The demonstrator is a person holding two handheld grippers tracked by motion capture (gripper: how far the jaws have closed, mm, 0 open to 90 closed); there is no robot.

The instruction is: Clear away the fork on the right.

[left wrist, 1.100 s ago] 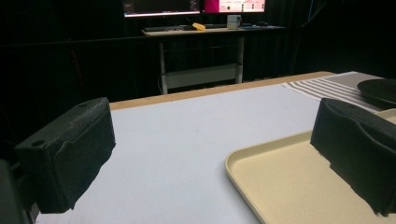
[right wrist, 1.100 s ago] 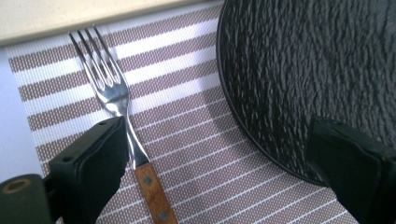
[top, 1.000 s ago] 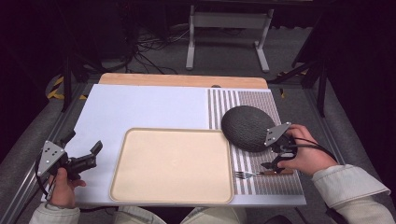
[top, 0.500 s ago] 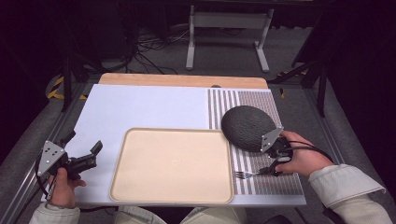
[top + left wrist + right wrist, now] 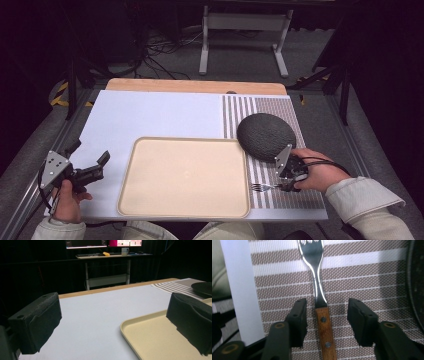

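- The fork (image 5: 321,300) lies flat on the striped mat (image 5: 287,195) at the front right of the table, just in front of the dark round plate (image 5: 265,136) and just right of the tray (image 5: 183,177).
- In the high view its long axis runs left-right: tines point at the tray, wooden handle runs off to the right under the person's hand.
- In the right gripper view that axis runs straight up the middle, handle low, tines up top. So the gripper is lined up along the fork, not across it.
- The right gripper (image 5: 326,315) sits right over the handle with one jaw on each side, near the spot where wood meets metal. The jaws have just been closing, but there's a visible gap on both sides, so not clamped yet. Left jaw looks a bit closer to the handle than the right one.
- I'd guess a straight squeeze is all it needs.
- The left gripper (image 5: 90,162) is well apart on the far side of the tray, jaws spread, nothing in them. The right hand is clearly the nearer one.
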